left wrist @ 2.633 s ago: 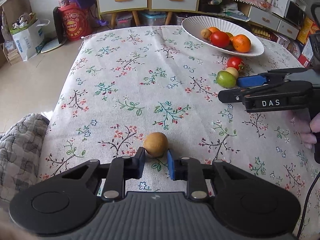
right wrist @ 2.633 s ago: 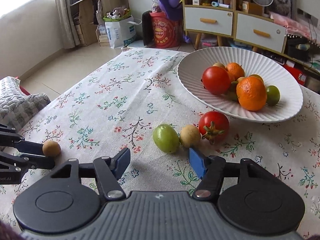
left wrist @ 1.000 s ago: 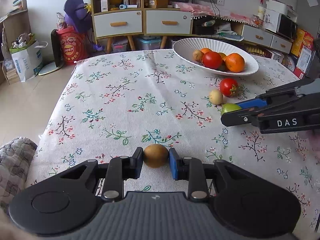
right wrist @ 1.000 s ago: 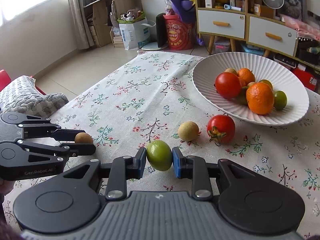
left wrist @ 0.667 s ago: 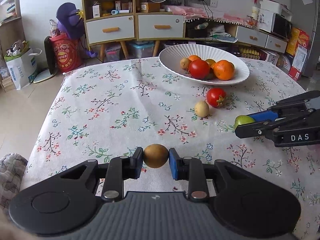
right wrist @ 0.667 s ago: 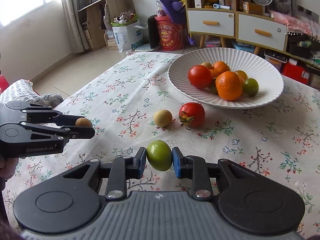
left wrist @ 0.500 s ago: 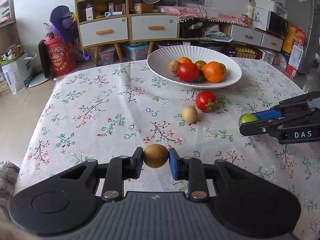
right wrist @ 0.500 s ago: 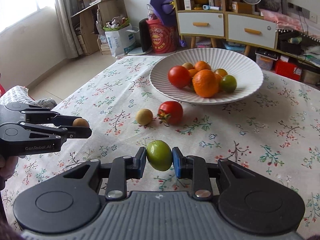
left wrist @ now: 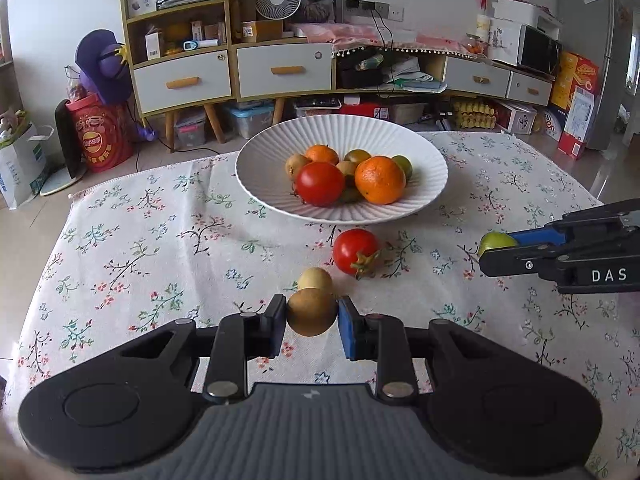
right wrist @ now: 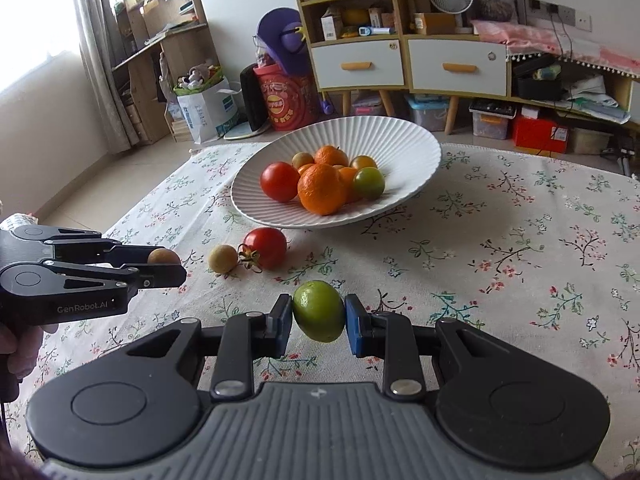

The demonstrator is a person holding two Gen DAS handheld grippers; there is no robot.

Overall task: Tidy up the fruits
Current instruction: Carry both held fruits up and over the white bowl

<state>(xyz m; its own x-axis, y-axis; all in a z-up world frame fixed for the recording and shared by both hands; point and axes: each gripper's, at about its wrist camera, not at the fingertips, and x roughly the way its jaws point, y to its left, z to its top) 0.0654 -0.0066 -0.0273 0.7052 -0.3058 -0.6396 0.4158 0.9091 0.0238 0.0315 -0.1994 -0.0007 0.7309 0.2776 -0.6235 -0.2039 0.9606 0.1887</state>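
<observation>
My left gripper (left wrist: 312, 317) is shut on a small brown fruit (left wrist: 312, 312), held above the flowered cloth. The right gripper (right wrist: 318, 312) is shut on a green fruit (right wrist: 319, 311), also off the table. In the left wrist view the right gripper (left wrist: 496, 250) enters from the right with the green fruit (left wrist: 494, 241). In the right wrist view the left gripper (right wrist: 166, 264) enters from the left with the brown fruit (right wrist: 162, 256). A white ribbed bowl (left wrist: 264, 188) (right wrist: 408, 148) ahead holds tomatoes, oranges and small fruits. A red tomato (left wrist: 355, 251) (right wrist: 266, 247) and a pale yellow fruit (left wrist: 315, 279) (right wrist: 223, 258) lie on the cloth before the bowl.
The table with the flowered cloth (left wrist: 160, 232) ends at its far edge behind the bowl. Beyond stand drawers (left wrist: 182, 78), shelves, a red bucket (left wrist: 100, 136) and boxes on the floor. A person's hand (right wrist: 16, 344) grips the left tool.
Both grippers have carried their fruits toward the bowl, which now sits nearer and more central in both views. The loose tomato and yellow fruit lie closer in front. Neither grip has changed.
</observation>
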